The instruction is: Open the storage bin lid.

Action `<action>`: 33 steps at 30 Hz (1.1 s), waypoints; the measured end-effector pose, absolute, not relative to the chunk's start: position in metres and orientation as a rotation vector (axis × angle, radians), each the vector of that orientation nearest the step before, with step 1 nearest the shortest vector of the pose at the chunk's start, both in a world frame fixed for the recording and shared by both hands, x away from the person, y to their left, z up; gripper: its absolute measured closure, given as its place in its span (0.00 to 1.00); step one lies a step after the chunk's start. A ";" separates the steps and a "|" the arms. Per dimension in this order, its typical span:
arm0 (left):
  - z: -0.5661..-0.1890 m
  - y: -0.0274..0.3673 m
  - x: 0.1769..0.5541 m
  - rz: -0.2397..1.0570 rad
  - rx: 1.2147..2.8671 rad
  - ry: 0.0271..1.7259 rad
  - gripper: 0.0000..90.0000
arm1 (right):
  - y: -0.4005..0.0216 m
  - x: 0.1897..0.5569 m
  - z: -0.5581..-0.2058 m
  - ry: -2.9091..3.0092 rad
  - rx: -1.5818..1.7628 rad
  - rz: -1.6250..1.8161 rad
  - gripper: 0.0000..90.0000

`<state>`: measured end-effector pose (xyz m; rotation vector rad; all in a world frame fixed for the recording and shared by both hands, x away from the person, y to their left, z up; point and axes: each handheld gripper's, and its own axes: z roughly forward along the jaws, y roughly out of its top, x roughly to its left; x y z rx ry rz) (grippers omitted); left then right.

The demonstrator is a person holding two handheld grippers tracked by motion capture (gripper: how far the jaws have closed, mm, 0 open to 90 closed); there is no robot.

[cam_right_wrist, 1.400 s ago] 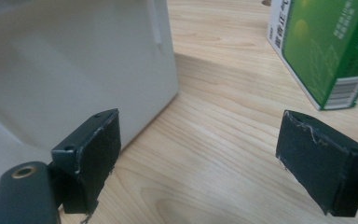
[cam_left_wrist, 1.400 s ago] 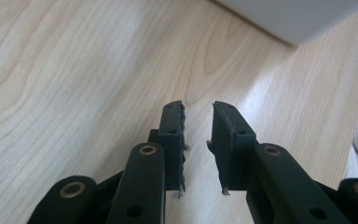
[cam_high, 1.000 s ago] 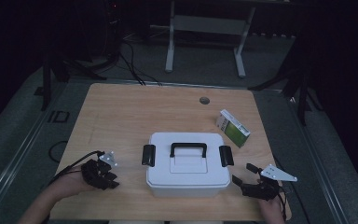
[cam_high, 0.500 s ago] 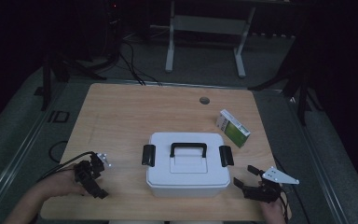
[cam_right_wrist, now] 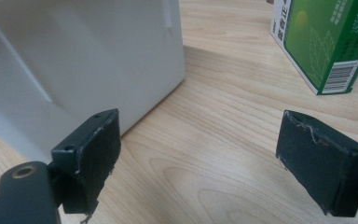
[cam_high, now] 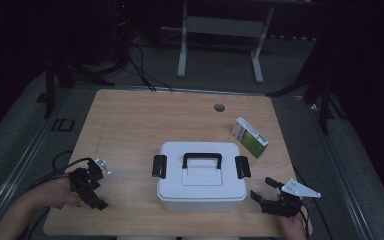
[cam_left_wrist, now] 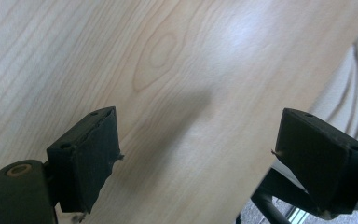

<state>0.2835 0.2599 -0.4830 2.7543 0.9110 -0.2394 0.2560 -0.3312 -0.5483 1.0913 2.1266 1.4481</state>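
Wooden table [cam_high: 130,125] held a white box [cam_high: 200,175] near six o'clock. Left gripper [cam_high: 87,182] had pulled back toward eight o'clock, jaws wide; right gripper [cam_high: 275,200] waited wide at four, likely before any grasp.

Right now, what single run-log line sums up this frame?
left gripper: open, empty, near table edge | right gripper: open, empty, beside white latched box | green carton: untouched, behind the right gripper

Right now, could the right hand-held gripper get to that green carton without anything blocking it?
Probably yes. The right hand-held gripper sits open beside the white box, and bare table lies between it and the green carton, so the way looks free.
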 end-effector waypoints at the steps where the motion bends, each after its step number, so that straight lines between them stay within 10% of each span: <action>1: -0.480 0.258 0.283 -0.239 2.761 0.891 0.15 | -0.331 0.256 -0.548 2.127 1.091 1.446 0.15; 33: -0.380 0.171 0.295 -0.100 2.883 0.537 0.16 | -0.334 0.258 -0.552 2.147 1.096 1.447 0.15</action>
